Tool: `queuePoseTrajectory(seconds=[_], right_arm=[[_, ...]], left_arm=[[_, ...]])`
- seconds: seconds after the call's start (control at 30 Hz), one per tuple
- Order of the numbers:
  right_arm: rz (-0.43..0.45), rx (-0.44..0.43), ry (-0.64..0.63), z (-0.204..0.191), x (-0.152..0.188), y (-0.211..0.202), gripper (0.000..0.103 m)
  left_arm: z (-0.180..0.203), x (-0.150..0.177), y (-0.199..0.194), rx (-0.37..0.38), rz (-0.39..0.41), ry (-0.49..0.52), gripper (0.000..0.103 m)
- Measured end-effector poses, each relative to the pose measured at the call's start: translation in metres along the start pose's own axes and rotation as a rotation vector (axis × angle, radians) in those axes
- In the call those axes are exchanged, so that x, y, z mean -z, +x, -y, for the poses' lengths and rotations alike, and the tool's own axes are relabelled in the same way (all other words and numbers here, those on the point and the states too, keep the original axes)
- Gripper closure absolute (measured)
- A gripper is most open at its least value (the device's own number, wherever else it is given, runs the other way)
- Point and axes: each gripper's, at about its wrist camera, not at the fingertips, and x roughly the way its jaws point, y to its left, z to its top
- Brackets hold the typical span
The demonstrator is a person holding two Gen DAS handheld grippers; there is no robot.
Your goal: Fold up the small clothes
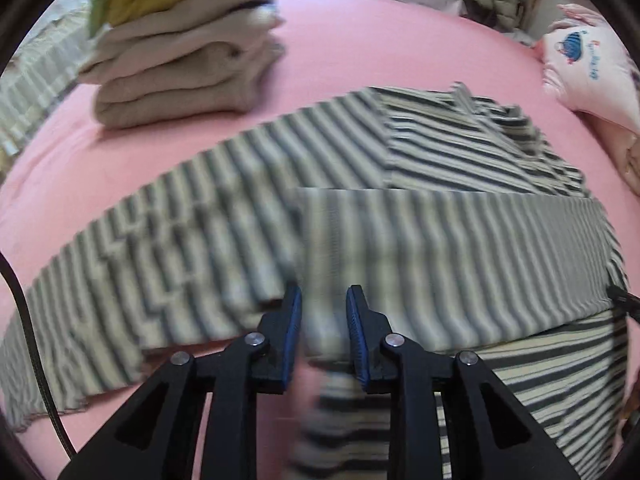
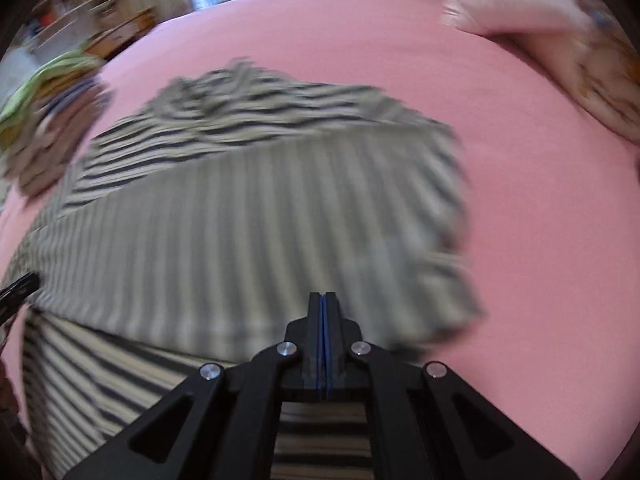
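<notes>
While both grippers point down over the pink bed point(image 2: 540, 200), the left gripper point(image 1: 323, 300) stands with its jaws a little apart and nothing visibly pinched between the blue pads point(image 1: 295, 320); the right gripper point(image 2: 324, 300) is clenched tight, pads together, with no cloth seen between them. Just beyond the fingertips lies the striped garment point(image 1: 440, 248), spread flat on the bed with one panel folded over across its middle. By the look of it, a fold is just laid and the next one is due: that calls for pinching a free edge or sleeve and carrying it across. Farther off stands a stack of folded clothes point(image 1: 180, 64), and a pillow point(image 1: 584, 64) at the far right.
</notes>
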Motion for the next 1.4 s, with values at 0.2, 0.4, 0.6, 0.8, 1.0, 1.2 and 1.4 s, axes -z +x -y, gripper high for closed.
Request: queuePoseTrajectory(seconds=[0.2,0.4,0.6,0.8,1.0,1.2,1.4], right_arm=[[0.023,0.021,0.119,0.038,0.012,-0.036,0.103],[0.093,-0.091,0.195,0.019,0.036,-0.104,0.102],[0.187,-0.161,0.181,-0.033,0.060,-0.183,0.101],[0.276,-0.222,0.134,-0.082,0.087,-0.251,0.101],[0.307,-0.236,0.014,-0.137,0.115,-0.283,0.101],[0.317,-0.225,-0.127,-0.201,0.133,-0.297,0.081],[0.390,-0.274,-0.281,-0.274,0.141,-0.301,0.056]], left_arm=[[-0.042,0.008,-0.027,-0.006,0.002,-0.093,0.075],[-0.069,0.028,-0.095,0.003,0.043,-0.124,0.043],[-0.076,0.055,-0.183,-0.020,0.135,-0.080,0.027],[-0.086,0.087,-0.251,-0.053,0.217,-0.050,0.015],[-0.109,0.118,-0.290,-0.076,0.258,-0.065,0.014],[-0.155,0.141,-0.310,-0.126,0.288,-0.132,0.014],[-0.216,0.161,-0.307,-0.182,0.325,-0.216,0.014]])
